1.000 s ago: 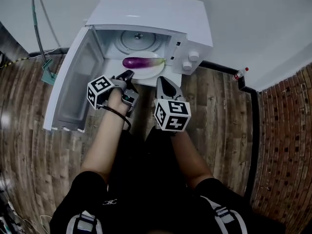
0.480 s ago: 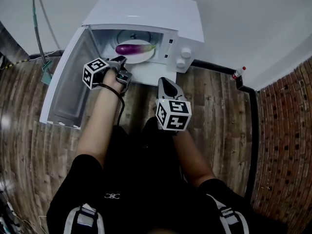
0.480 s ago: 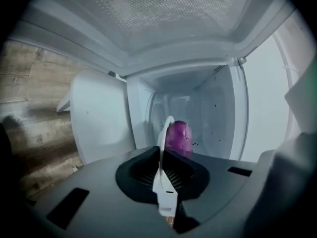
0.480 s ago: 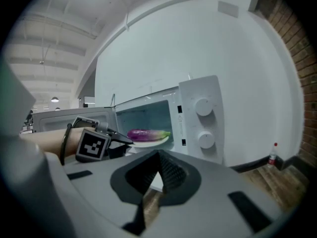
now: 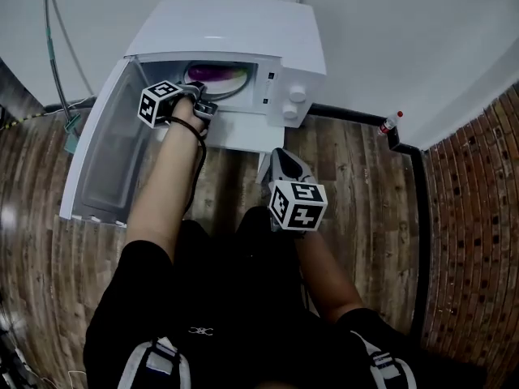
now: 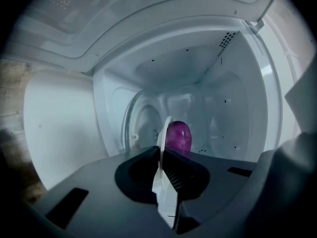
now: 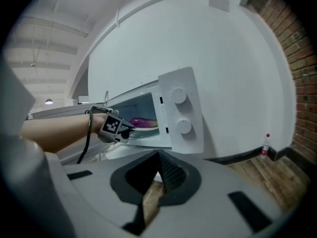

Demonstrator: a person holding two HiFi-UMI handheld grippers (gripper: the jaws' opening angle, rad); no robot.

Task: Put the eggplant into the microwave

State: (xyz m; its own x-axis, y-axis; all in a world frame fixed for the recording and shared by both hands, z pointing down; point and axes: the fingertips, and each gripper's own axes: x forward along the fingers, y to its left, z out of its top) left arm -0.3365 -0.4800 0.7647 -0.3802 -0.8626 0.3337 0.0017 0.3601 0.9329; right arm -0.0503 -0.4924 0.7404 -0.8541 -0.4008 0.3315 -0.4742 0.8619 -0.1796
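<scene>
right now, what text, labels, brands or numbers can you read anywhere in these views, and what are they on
No text reads clearly in any view.
microwave panel: small dark marks, too small to read.
bottle by the wall: label too small to read.
On the left gripper and right gripper: square black-and-white markers, no letters.
On the shorts: small white logo, blurred.

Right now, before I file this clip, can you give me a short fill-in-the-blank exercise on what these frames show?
1. The left gripper is shut on the rim of a white ____.
2. The purple eggplant lies on that plate, inside the ____.
3. The door, at the head view's left, stands ____.
4. The right gripper, back from the cavity with its jaws together, holds ____.

Missing words: plate; microwave; open; nothing.
</scene>
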